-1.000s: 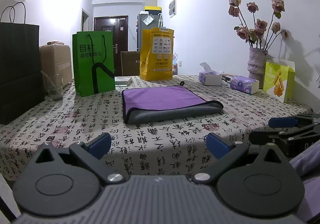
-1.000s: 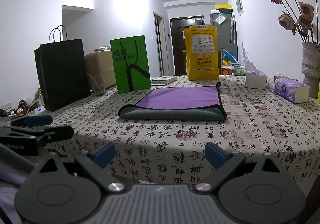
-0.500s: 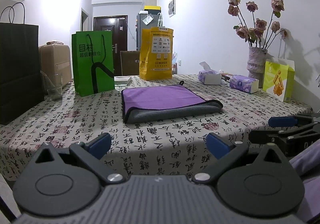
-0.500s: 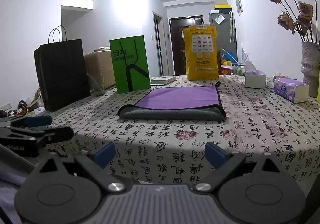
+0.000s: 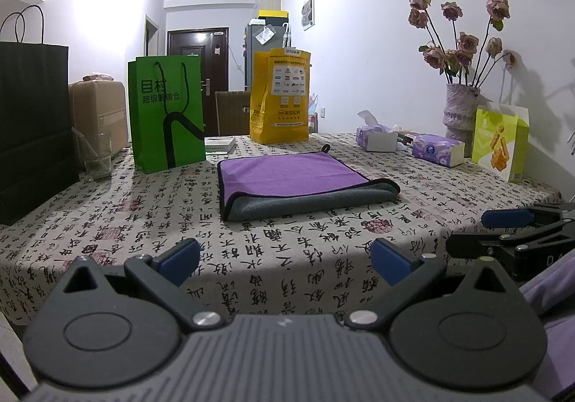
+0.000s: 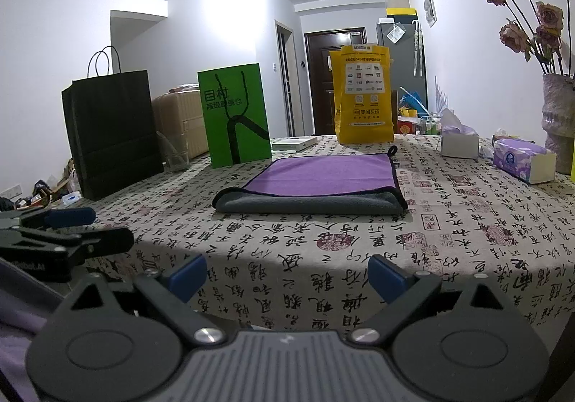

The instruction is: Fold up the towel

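Note:
A purple towel (image 5: 287,174) with a grey underside lies folded flat on the patterned tablecloth (image 5: 179,208), its folded edge toward me. It also shows in the right wrist view (image 6: 323,174). My left gripper (image 5: 285,260) is open and empty, held before the table's front edge, well short of the towel. My right gripper (image 6: 287,274) is open and empty, also at the front edge. Each gripper shows at the side of the other's view.
A black bag (image 5: 32,129), a glass (image 5: 95,159), a green bag (image 5: 167,111) and a yellow bag (image 5: 282,100) stand behind and left of the towel. Tissue boxes (image 5: 436,150), a flower vase (image 5: 461,114) and a light-green bag (image 5: 501,143) stand at the right.

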The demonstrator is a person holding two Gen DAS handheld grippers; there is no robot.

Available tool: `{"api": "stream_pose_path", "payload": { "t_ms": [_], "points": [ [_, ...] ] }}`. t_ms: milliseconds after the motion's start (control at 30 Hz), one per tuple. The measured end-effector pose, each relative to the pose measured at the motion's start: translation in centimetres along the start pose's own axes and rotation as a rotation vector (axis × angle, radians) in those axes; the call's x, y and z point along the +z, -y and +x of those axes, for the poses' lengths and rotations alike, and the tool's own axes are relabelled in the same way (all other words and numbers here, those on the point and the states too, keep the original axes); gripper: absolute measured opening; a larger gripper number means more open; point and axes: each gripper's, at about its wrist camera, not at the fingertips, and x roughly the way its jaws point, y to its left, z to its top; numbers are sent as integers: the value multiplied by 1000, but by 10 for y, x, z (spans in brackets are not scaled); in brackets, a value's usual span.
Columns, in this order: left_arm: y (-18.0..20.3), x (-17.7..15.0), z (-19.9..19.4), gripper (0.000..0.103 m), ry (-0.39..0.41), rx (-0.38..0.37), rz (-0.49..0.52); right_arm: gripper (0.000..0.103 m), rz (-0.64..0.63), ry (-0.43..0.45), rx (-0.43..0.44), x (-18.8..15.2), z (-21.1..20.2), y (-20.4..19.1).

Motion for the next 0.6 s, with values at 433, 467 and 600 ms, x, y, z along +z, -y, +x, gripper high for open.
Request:
{"api": "stream_pose_path", "payload": {
  "t_ms": [433, 467, 600],
  "points": [
    [0, 0, 0, 103, 0, 1, 1, 96, 3, 0, -2, -1, 1, 1],
    [0, 0, 0, 103, 0, 0, 1, 96, 3, 0, -2, -1, 1, 1],
    [0, 0, 0, 103, 0, 0, 1, 96, 1, 0, 0, 0, 1, 1]
  ]
}}
